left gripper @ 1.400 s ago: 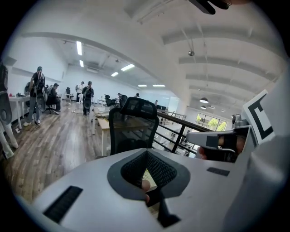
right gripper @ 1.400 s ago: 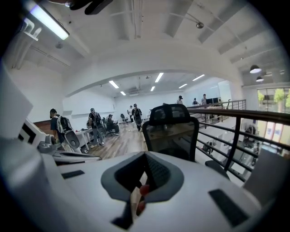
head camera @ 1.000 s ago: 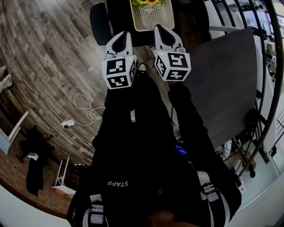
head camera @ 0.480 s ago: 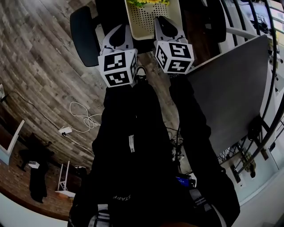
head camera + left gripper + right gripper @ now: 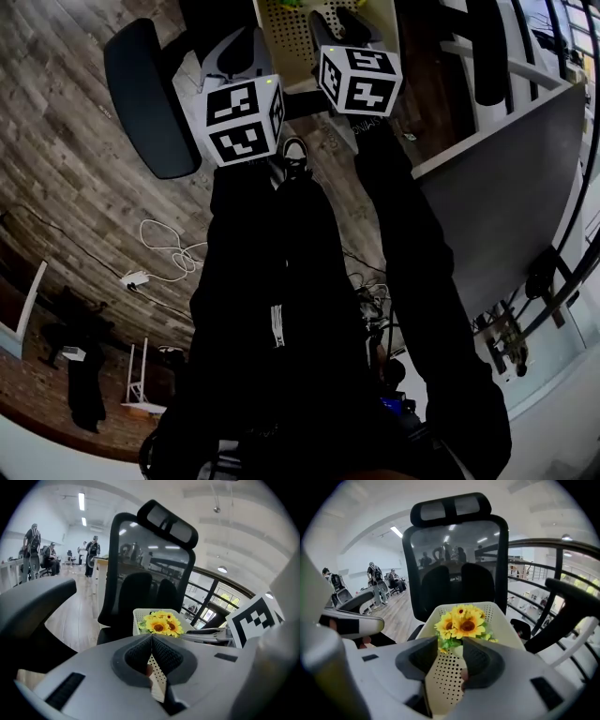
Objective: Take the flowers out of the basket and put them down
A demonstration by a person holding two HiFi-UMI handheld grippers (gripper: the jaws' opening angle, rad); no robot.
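Reach step: flowers (image 5: pixel 461 622) sit in the basket (image 5: pixel 499 620) on the chair (image 5: pixel 454 545) ahead, my right gripper (image 5: pixel 451 645) opening part-way with nothing gripped, left gripper (image 5: pixel 151 638) closed empty; next I straddle them low, then clamp.

The flowers (image 5: pixel 463 623) stand in the basket (image 5: pixel 501 620), at the centre of the right gripper view. The basket rests on the seat of the chair (image 5: pixel 454 550), before its back. In the head view the basket lies at top centre, with an armrest (image 5: pixel 145 98) to its left. The desk (image 5: pixel 506 197) is at right, and a cable (image 5: pixel 169 248) lies on the floor (image 5: pixel 66 141) at left.
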